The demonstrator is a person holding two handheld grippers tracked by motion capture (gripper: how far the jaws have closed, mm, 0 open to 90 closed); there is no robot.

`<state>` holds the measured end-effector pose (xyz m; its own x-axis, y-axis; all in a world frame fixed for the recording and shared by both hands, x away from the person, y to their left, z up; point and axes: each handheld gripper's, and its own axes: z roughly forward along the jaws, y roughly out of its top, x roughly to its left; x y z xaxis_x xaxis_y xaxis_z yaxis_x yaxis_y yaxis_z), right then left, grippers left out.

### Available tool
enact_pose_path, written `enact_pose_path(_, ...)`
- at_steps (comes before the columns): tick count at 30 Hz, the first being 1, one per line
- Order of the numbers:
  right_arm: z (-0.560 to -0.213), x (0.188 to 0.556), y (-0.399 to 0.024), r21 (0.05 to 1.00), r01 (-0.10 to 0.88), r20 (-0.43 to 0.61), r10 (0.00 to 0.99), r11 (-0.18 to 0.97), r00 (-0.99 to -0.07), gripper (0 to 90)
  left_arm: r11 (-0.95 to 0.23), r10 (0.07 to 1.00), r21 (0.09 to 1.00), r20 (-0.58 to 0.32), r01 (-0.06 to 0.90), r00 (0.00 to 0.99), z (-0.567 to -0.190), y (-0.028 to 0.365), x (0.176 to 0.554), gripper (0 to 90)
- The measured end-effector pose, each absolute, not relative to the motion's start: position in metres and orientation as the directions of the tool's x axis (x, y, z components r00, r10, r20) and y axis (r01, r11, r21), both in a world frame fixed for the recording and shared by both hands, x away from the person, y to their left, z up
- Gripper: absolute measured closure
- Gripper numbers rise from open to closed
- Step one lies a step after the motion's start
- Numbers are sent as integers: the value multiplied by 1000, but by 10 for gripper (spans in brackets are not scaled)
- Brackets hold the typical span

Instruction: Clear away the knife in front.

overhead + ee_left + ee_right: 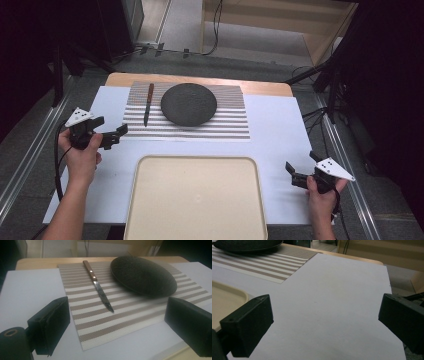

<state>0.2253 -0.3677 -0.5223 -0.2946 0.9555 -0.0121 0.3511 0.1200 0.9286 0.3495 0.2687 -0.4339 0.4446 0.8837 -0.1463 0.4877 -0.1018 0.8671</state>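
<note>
Both grippers, left (114, 136) and right (295, 176), gape with nothing between; the tray (195, 200) is cut off at bottom, the plate (247, 245) at the right gripper view's top.

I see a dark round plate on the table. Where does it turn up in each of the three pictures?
High view: plate at upper centre, on the striped mat.
Left gripper view: plate at upper right.
Right gripper view: its edge at the top left corner.
Shared landmark: the striped mat.

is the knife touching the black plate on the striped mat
Apart. In the high view a strip of striped placemat shows between the knife and the black plate. The left gripper view shows the same gap beside the blade.
</note>
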Motion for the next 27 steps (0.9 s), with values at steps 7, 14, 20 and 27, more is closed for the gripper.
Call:
enact_pose_path(7,-523,226,-367,926,355,-19,954,130,-300,0,-115,893,850,-138,513,429,-432,261,364,127)
enact_pose_path(14,-523,227,-367,925,356,-18,954,130,-300,0,-95,894,829,-172,551,413,-433,258,383,159)
enact_pose_path(20,-523,227,-368,925,359,-13,954,126,-301,0,-66,895,814,-207,577,395,-432,251,396,216)
enact_pose_path(27,-523,227,-368,924,361,-14,953,128,-303,0,-101,895,785,-197,612,400,-434,239,416,231)
